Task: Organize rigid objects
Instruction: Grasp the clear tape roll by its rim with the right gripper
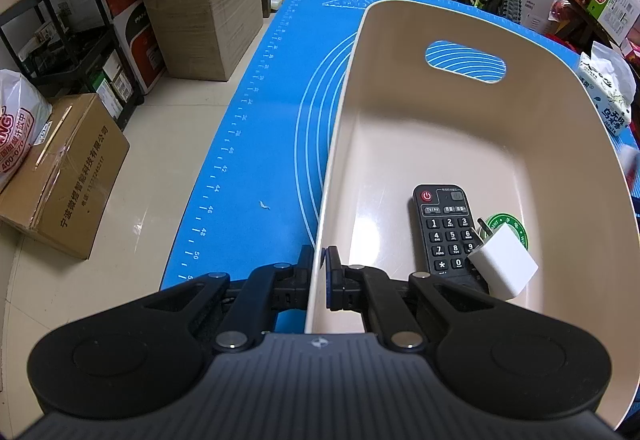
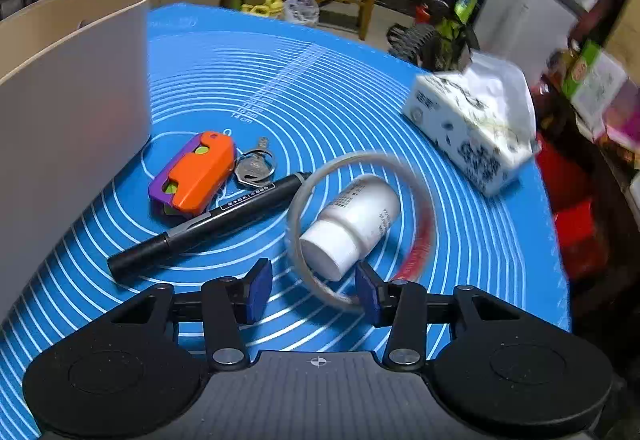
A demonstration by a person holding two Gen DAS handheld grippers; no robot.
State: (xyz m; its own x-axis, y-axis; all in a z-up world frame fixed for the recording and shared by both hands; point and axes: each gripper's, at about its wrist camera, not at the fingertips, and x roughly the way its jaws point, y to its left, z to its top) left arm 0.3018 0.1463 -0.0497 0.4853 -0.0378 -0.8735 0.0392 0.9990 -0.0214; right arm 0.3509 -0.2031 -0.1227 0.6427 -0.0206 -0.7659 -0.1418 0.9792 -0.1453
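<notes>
Left hand-held gripper (image 1: 320, 260) clamping bin (image 1: 440, 143), remote (image 1: 446, 232) inside

From your right gripper (image 2: 314, 290), the bin wall (image 2: 72, 99) blocks ten o'clock; marker (image 2: 208, 222) and bottle (image 2: 352, 224) crowd twelve; two o'clock mat (image 2: 480, 240) lies open.
</notes>
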